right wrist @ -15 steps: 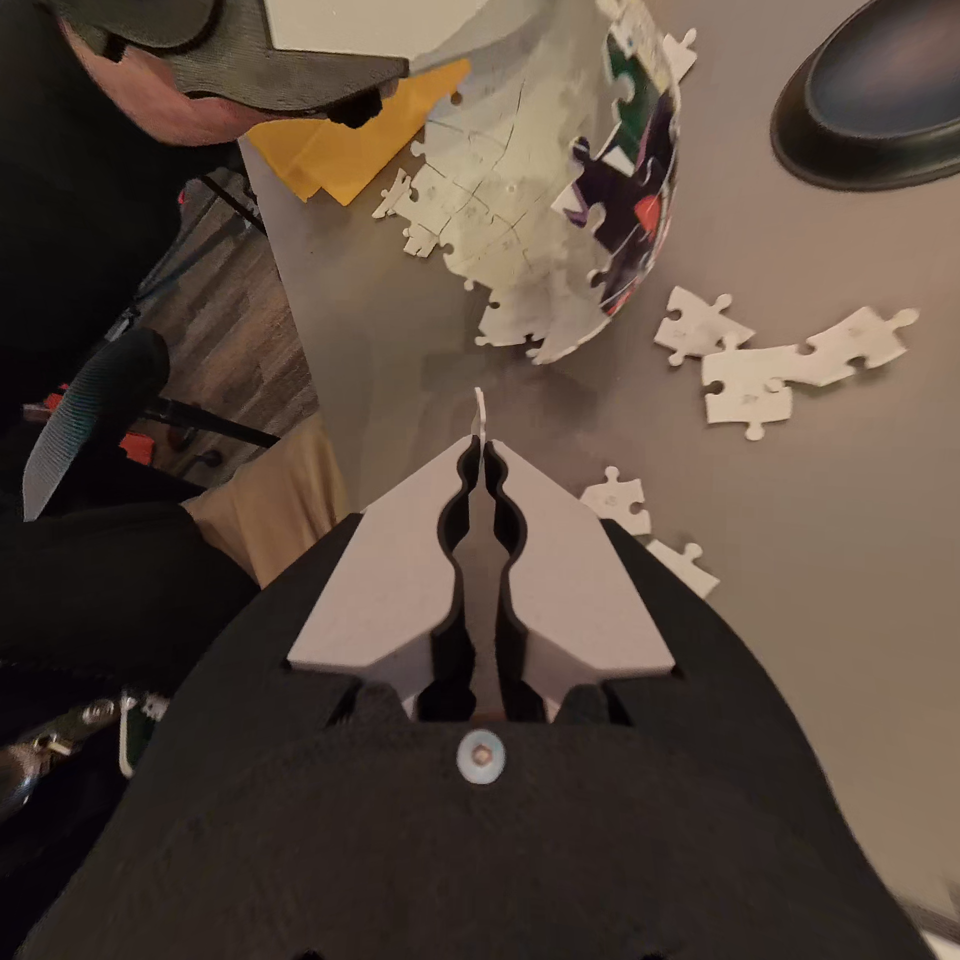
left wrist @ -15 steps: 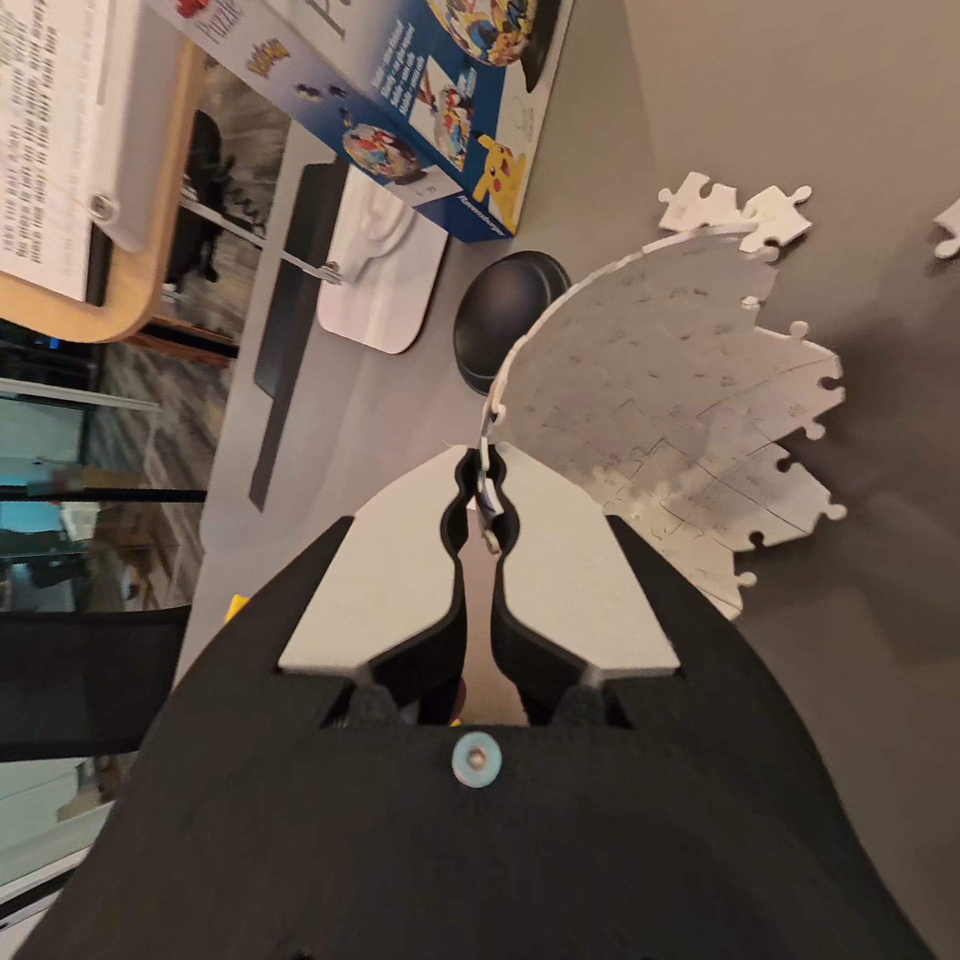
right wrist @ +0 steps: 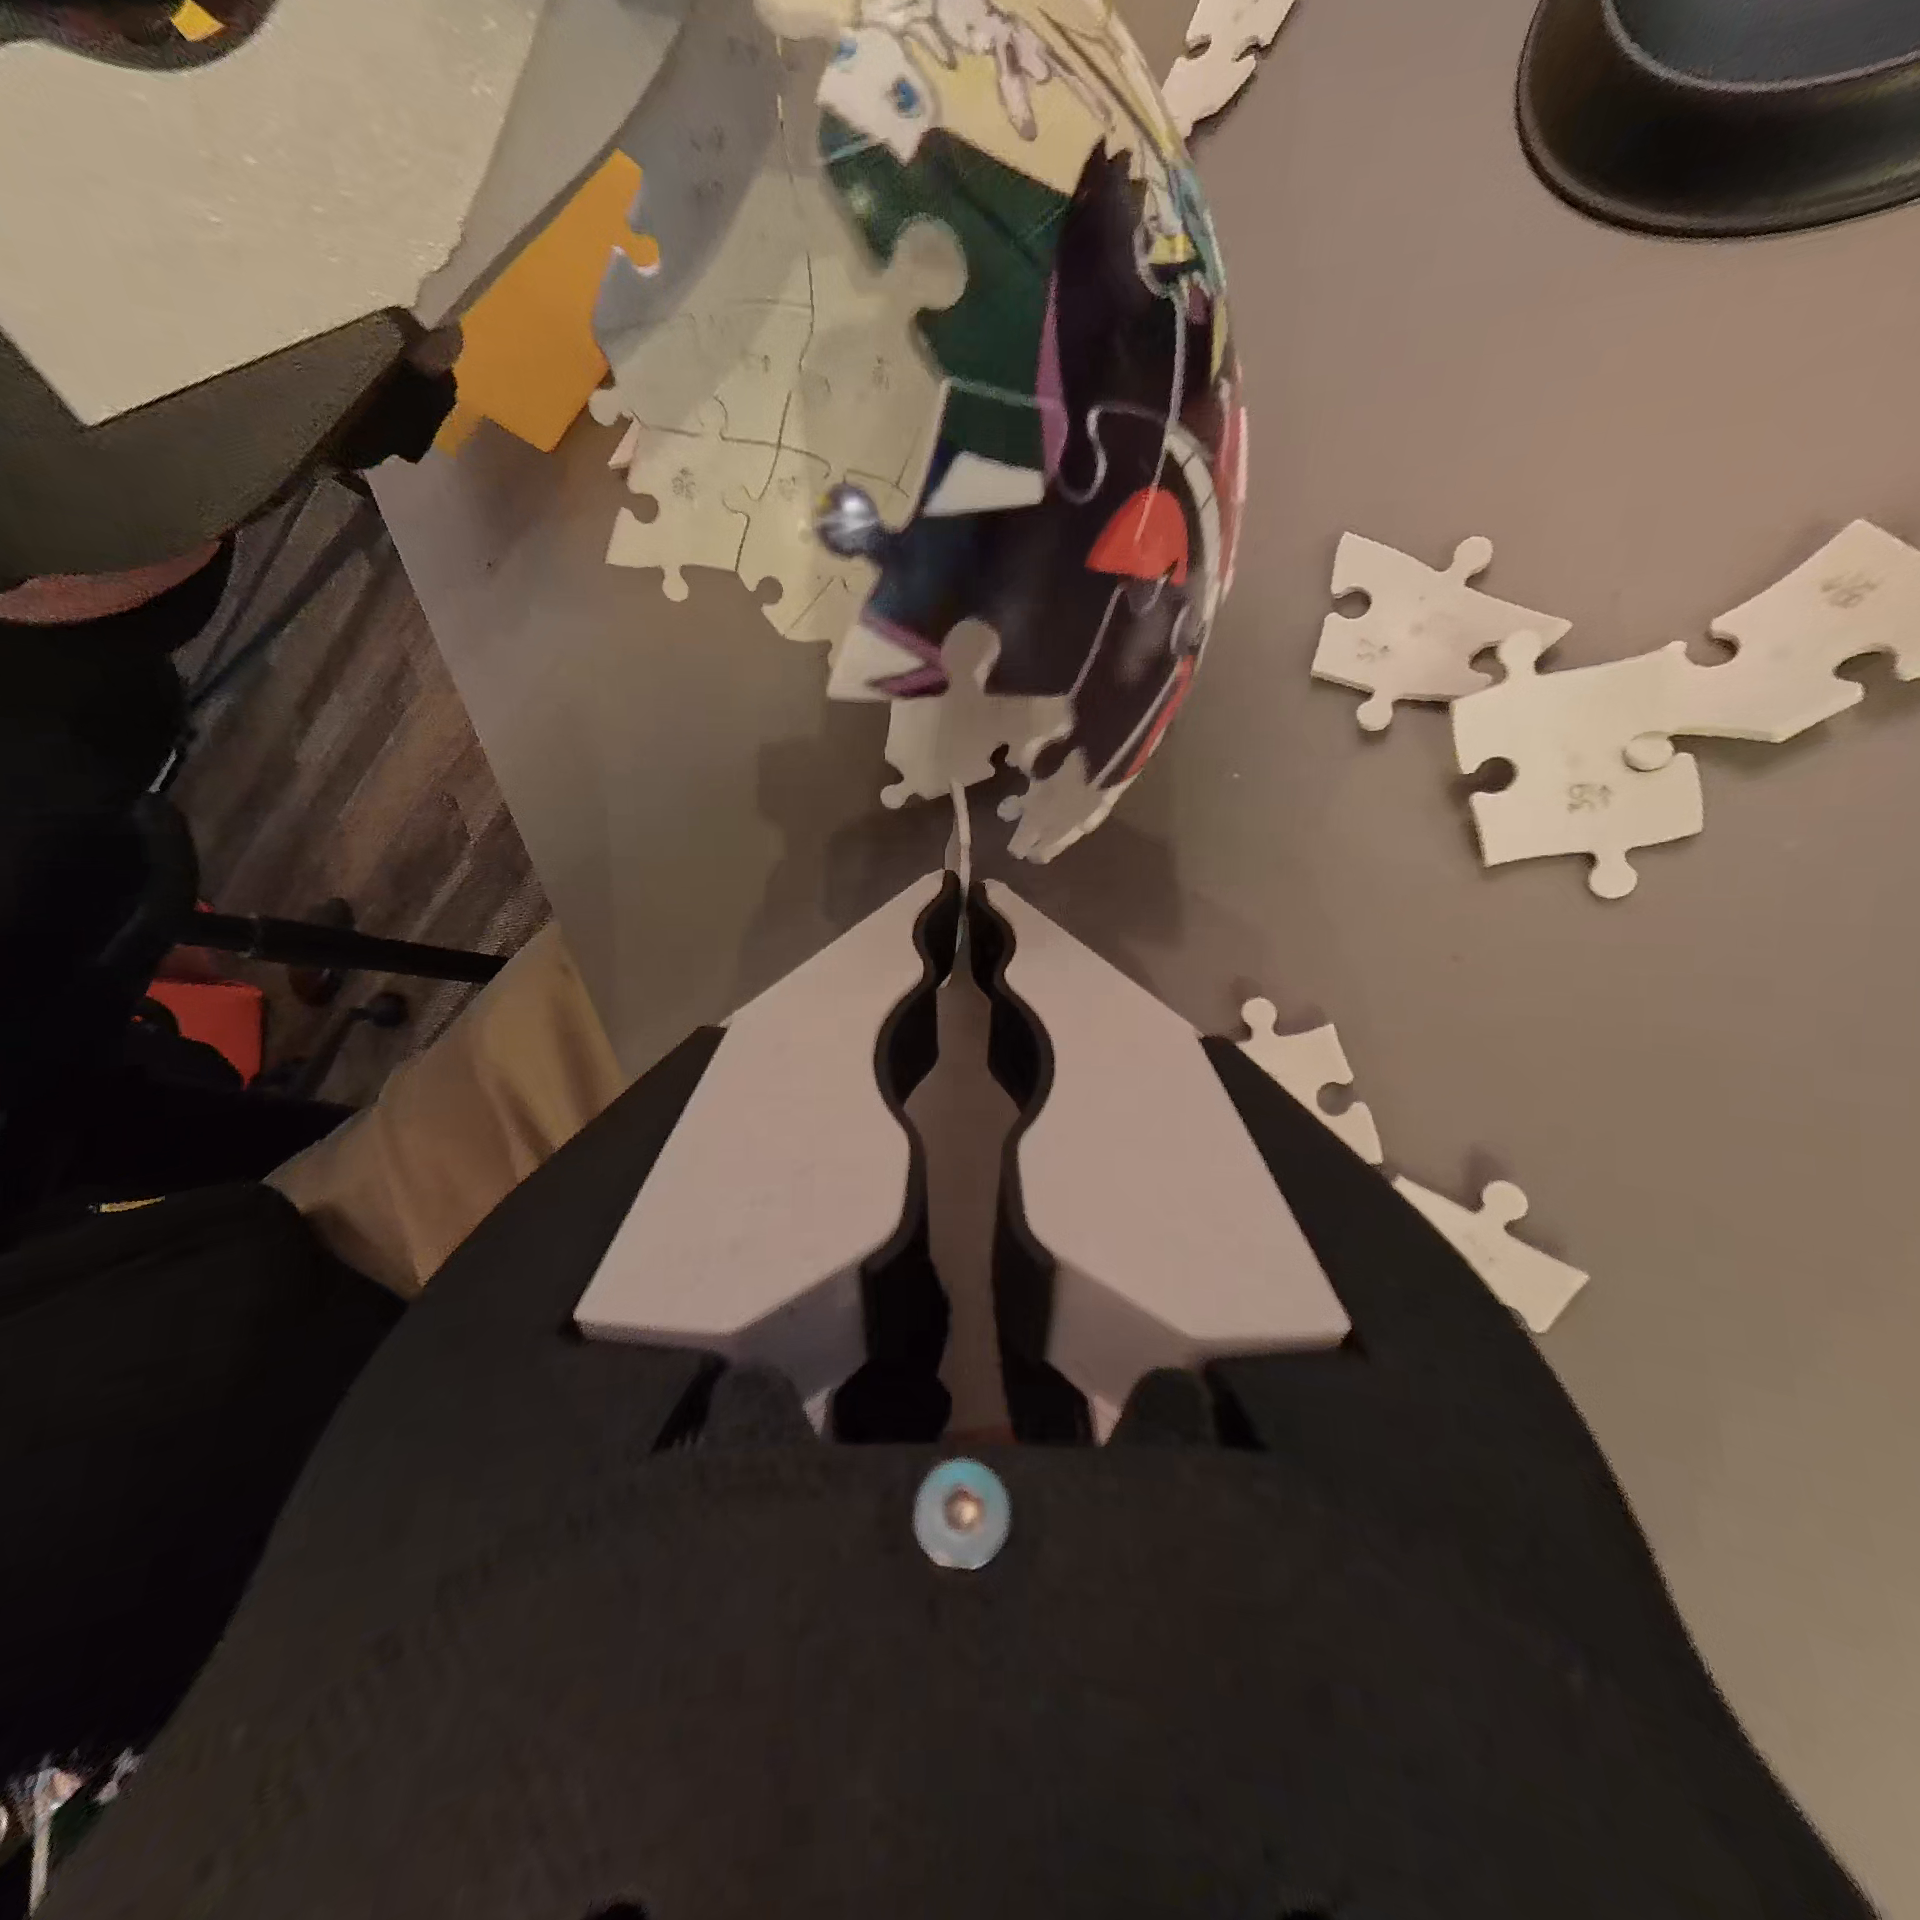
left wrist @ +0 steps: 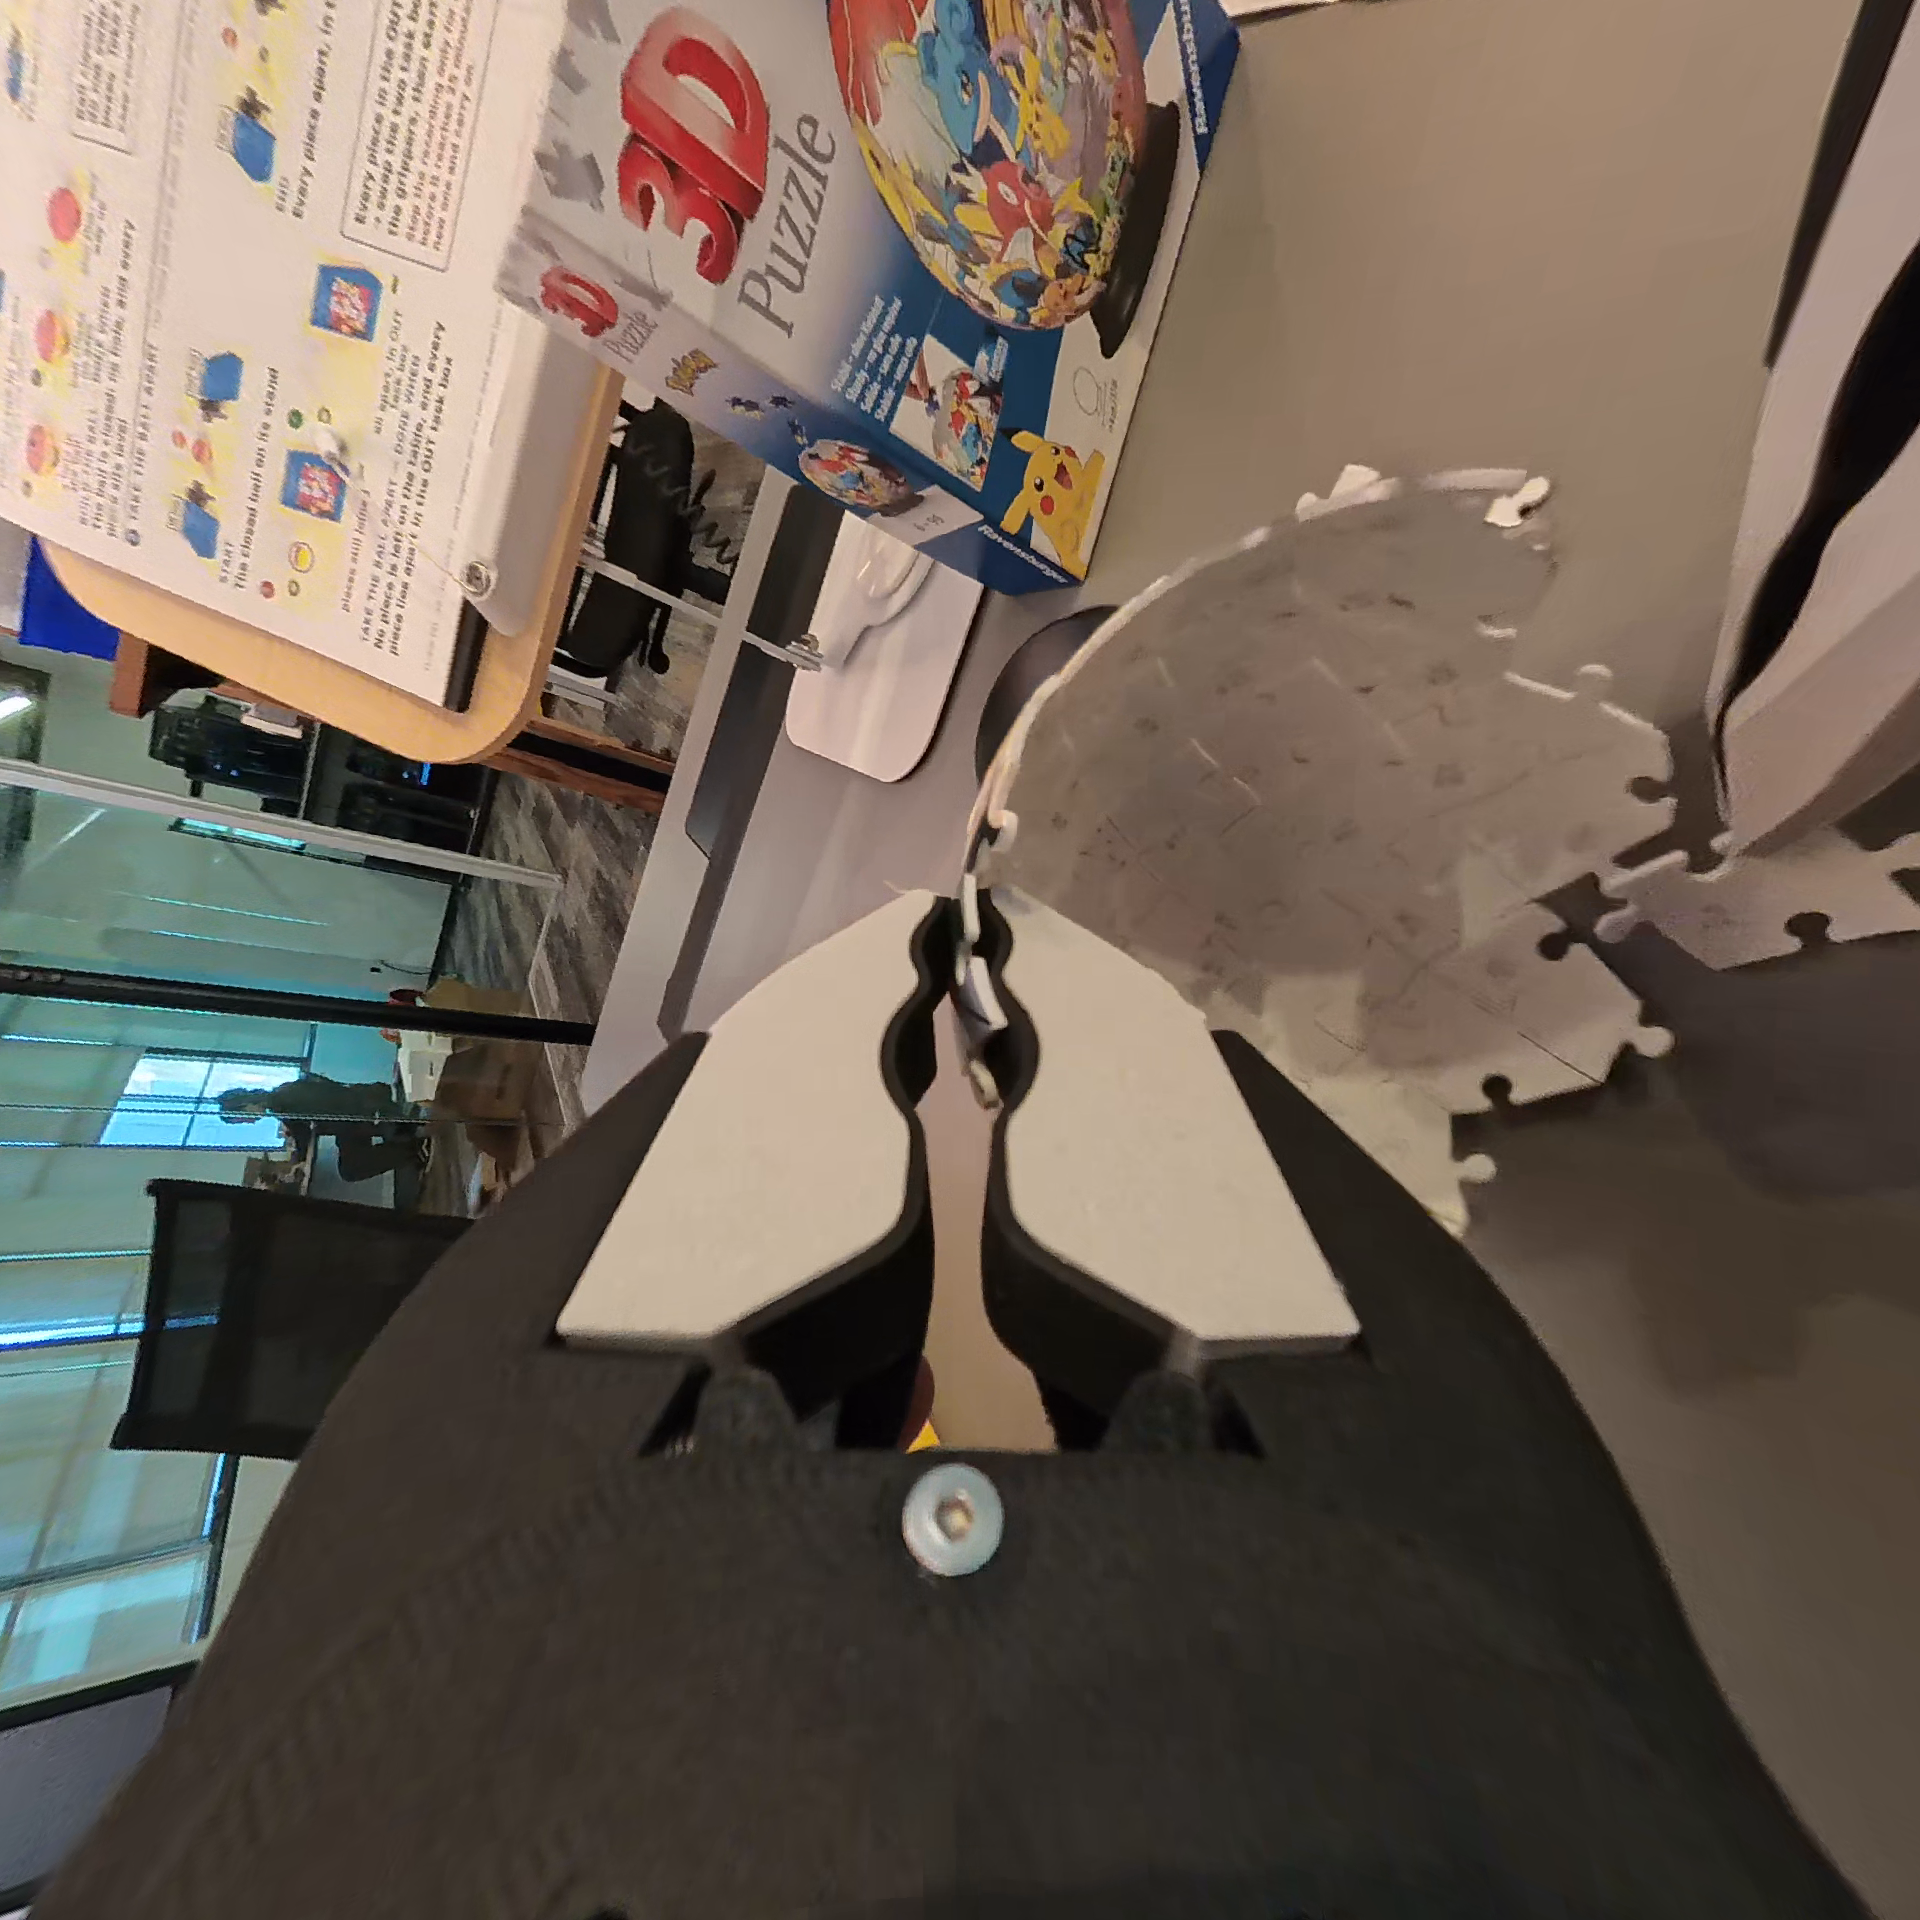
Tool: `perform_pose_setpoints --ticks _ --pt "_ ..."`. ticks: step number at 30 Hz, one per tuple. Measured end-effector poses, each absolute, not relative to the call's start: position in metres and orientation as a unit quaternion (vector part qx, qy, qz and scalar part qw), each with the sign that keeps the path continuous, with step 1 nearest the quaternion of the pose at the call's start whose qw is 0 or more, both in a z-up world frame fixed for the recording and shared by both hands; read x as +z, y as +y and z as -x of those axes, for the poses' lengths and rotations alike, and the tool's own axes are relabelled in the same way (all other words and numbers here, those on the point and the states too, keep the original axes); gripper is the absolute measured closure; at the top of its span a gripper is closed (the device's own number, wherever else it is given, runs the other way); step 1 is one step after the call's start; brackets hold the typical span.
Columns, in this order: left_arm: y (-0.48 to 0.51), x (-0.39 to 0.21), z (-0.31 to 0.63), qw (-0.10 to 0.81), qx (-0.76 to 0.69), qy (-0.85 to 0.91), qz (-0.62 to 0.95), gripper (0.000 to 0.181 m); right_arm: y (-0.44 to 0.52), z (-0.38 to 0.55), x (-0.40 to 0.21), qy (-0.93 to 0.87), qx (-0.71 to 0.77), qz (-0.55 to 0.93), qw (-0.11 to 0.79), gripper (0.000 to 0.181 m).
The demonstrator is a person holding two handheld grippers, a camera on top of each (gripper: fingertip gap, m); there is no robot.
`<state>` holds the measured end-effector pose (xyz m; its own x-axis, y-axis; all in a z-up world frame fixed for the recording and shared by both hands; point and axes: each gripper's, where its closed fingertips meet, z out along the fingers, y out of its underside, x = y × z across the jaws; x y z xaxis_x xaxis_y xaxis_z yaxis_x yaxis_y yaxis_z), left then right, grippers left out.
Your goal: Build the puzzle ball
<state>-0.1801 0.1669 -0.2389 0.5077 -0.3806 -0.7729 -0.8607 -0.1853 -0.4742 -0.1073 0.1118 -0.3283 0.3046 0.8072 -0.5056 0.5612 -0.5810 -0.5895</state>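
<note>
Above the grey desk [right wrist: 1558, 1039], the left claw [left wrist: 966, 935] is clamped on the rim of the half-built puzzle ball [left wrist: 1299, 790], its hollow white inside facing that camera. Just below the ball's jagged lower edge, the right claw [right wrist: 961, 894] pinches a loose piece [right wrist: 961, 831] edge-on, pointing up at it.

left gripper [left wrist: 971, 940] — matte black printed body, broad and curved | two pale grey fingers [left wrist: 790, 1132] with wavy black inner edges | one silver screw at centre | right gripper [right wrist: 961, 894] — same build, same screw with washer
</note>
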Motion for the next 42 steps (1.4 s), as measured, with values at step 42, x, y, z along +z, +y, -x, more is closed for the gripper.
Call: perform_pose_setpoints --ticks 42 --pt "0.153 -0.236 0.196 0.506 0.289 0.401 0.707 0.178 0.097 0.114 -0.350 -0.534 0.198 0.761 0.311 0.150"
